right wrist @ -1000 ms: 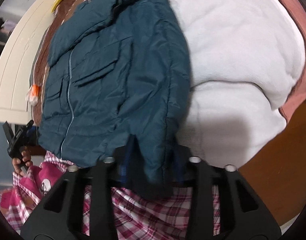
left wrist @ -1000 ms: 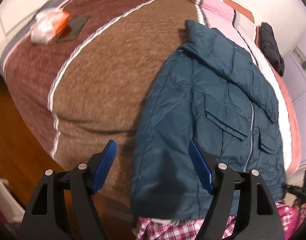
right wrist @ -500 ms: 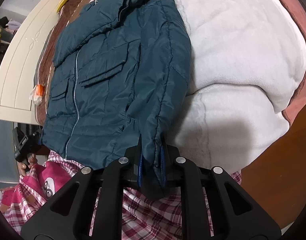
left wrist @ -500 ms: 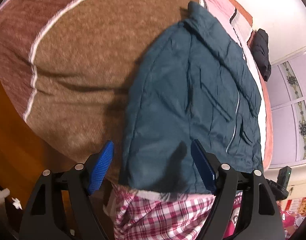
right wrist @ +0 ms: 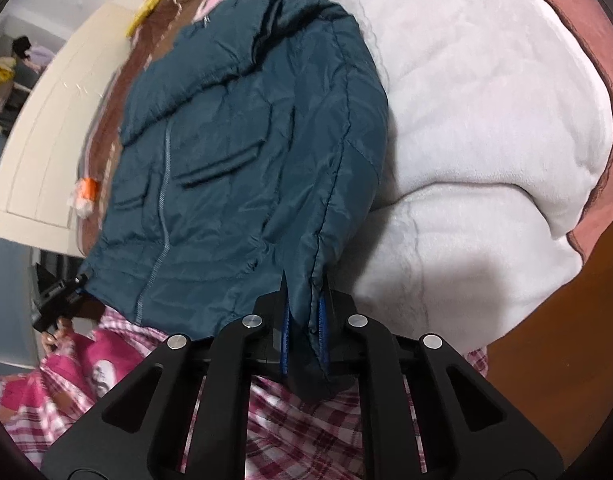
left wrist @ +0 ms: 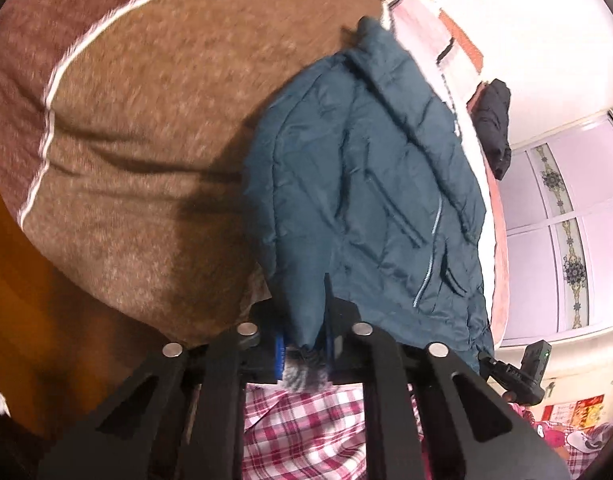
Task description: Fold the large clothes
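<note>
Now the teal jacket [left wrist: 370, 184] lies front-up on the bed [left wrist: 146, 120], hem at its near edge. Both grippers, left [left wrist: 302, 344] and right [right wrist: 304, 332], are closing their fingers on its 2 cuffs. Bare blanket flanks it.

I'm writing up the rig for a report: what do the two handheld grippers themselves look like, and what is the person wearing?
Both the left gripper and the right gripper are matte black, with angular frames pierced by triangular cutouts, round silver screw heads and ribbed blue pads on the fingers. No cables show. The person wears a red-and-white plaid garment.
</note>
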### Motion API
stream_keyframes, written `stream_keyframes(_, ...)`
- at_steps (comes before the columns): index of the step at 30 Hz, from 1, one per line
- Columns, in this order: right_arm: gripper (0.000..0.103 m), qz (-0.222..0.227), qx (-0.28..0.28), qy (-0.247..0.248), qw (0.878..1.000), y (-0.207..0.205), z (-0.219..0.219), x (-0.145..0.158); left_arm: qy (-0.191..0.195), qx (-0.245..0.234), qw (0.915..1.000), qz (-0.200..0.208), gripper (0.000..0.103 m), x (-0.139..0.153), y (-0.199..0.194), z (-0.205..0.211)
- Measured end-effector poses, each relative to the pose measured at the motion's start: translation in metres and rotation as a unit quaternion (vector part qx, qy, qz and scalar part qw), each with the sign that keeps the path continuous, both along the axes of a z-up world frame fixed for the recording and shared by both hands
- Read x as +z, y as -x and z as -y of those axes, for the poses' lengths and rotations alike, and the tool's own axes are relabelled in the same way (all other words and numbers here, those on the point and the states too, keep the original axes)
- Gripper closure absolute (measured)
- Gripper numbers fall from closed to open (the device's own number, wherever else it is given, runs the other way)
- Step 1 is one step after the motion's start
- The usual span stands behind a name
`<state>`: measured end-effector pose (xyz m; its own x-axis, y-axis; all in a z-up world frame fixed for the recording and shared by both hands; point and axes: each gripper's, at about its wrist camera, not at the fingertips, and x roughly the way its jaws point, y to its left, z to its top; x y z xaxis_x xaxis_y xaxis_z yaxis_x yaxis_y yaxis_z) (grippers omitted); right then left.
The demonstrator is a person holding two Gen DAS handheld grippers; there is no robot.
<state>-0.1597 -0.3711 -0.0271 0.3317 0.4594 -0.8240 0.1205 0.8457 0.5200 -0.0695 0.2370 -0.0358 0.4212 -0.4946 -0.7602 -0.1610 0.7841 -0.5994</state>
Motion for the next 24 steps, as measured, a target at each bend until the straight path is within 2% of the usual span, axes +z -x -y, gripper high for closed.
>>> stream_keyframes(3,0.092,0.02,-0.004,-0.012,1.0,-0.002,0.002,0.009,-0.014,-0.004,0.9996,0.022,0.092,0.015,-0.004,0.006)
stream_keyframes(12,0.092,0.086,-0.012,-0.026,0.996,-0.026,0.009,0.057,-0.02,-0.003,0.9942,0.106,0.093,0.076,-0.03,0.02)
stream_keyframes(19,0.092,0.147,-0.017,-0.014,0.989,-0.085,0.019,0.112,-0.044,-0.017,0.9833,0.176,0.093,0.141,-0.087,0.039)
stream_keyframes(24,0.093,0.186,-0.036,0.003,0.982,-0.151,0.026,0.149,-0.07,-0.032,0.9724,0.22,0.093,0.184,-0.142,0.056)
